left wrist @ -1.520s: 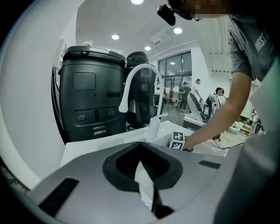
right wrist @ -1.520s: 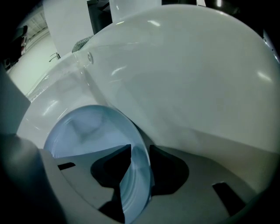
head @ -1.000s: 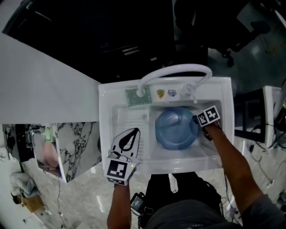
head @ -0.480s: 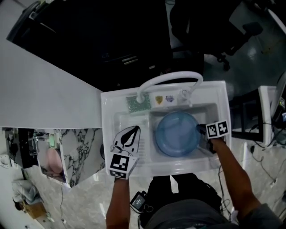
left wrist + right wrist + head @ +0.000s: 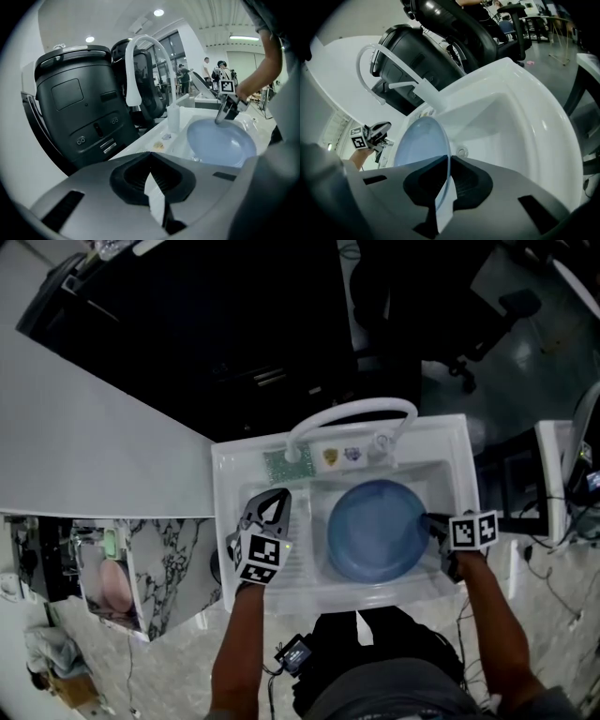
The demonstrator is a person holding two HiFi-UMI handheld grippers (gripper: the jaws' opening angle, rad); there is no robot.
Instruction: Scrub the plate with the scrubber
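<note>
Inside the white sink (image 5: 441,442), blue plate (image 5: 378,529) nearly fills the basin, walls close all round; open room only over drainboard (image 5: 302,549) at left. Plate plain, round, glossy, tilted, hollow face up-left. Right tool (image 5: 433,521) clamps its right rim. Left tool (image 5: 270,498) closed, empty, above drainboard. Green scrubber (image 5: 279,463) on back ledge beside faucet (image 5: 352,411).

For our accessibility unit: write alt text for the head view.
The right gripper holds a blue plate by its rim in a white sink. The left gripper, shut and empty, hovers alongside; the scrubber lies behind it.
</note>
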